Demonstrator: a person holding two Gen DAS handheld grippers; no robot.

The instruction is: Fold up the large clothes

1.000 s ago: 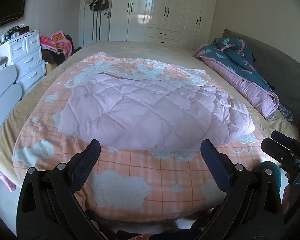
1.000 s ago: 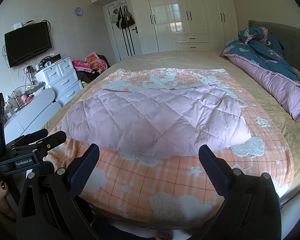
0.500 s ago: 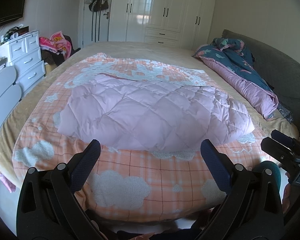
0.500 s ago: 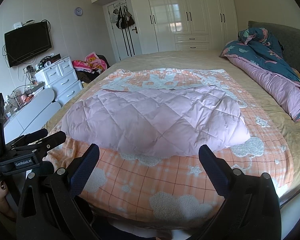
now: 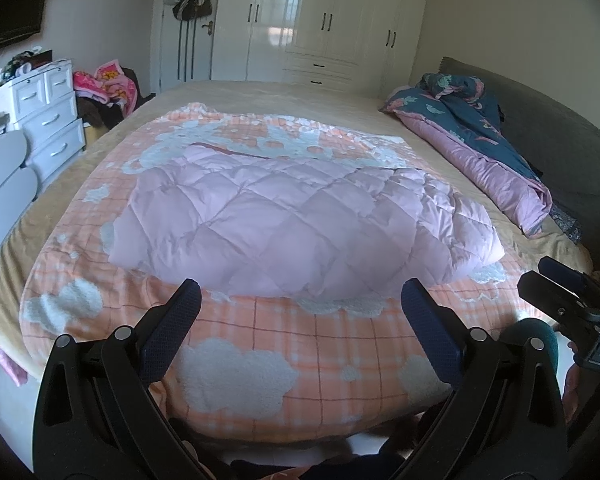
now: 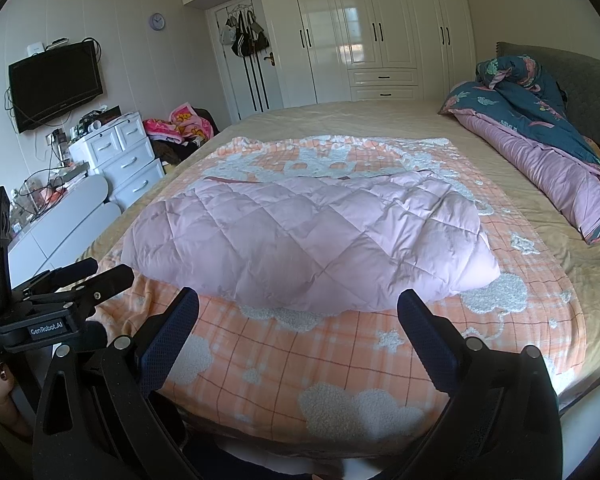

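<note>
Two grippers idle at near edge of bed (image 5: 260,92), nothing held. Bed largest: tan sheet, peach check blanket (image 5: 268,344) with white clouds spread over near half. On blanket, centre: pink quilted coat (image 5: 292,224), lying flat, bulkier fold on right side, near hem just beyond fingertips. Dark trim line visible along far edge. Rolled blue-pink duvet (image 5: 480,148) at far right by headboard, well apart from coat. White wardrobe (image 6: 364,28) on far wall, drawers (image 6: 120,160) at left, TV (image 6: 56,84) above.

Left gripper (image 5: 300,316): jaws wide apart, empty, hovering over blanket short of coat. Right gripper (image 6: 298,318): same, wide apart, empty. Each visible at edge of other's view.

Handling, judged: puffy down fill, light, soft, no stiffness, likely slick shell; springs back after pressing, folds won't hold crisp. Pinch through full thickness at near hem corners, left and right, or along a stitched seam where padding is thin. Shallow pinch on shell alone likely slips.
</note>
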